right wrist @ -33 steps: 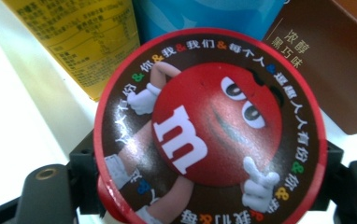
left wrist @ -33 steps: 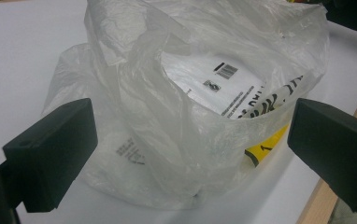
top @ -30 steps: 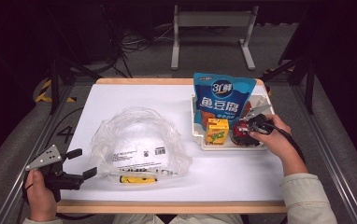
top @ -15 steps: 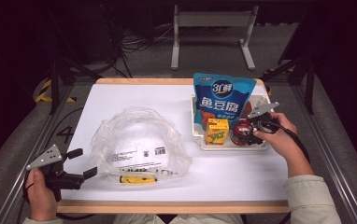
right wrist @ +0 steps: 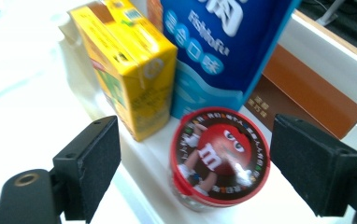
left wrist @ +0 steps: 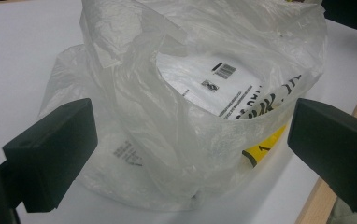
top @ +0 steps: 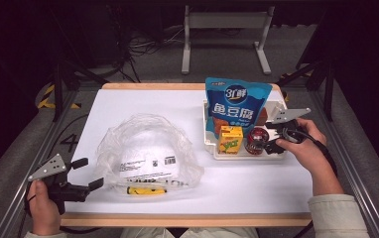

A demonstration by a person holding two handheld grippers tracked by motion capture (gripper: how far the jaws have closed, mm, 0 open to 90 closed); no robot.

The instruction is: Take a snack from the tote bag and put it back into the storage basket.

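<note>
The red-lidded tub (right wrist: 219,158) stands upright in the white tray (top: 282,106) at the table's right, just beside the yellow carton (right wrist: 130,65) and in front of the blue pouch (right wrist: 223,46), with a brown box (right wrist: 307,93) lying behind it against the tray wall. The right gripper (top: 271,140) hangs over the tub with its jaws spread wide, one black pad on each side of the lid and neither touching it; they have just been opening, and nothing is clamped between them. The likely step is to pick this tub out for the plastic bag (top: 148,153) that lies crumpled near the table's front left, so a good grasp matters most. To do it well, lower the jaws straight down so that the pads meet the tub's side wall below the lid rim, not the lid's slick top, and keep the left-hand pad clear of the carton, which stands close enough to be caught or tipped. Close squarely across the middle of the round body, then lift straight up before moving across, so that the pouch is not dragged over. The left gripper (top: 81,174) waits at the bag's near edge, jaws apart and empty, pointing at the bag's mouth; it could pinch and raise that rim to give a wide opening.
</note>
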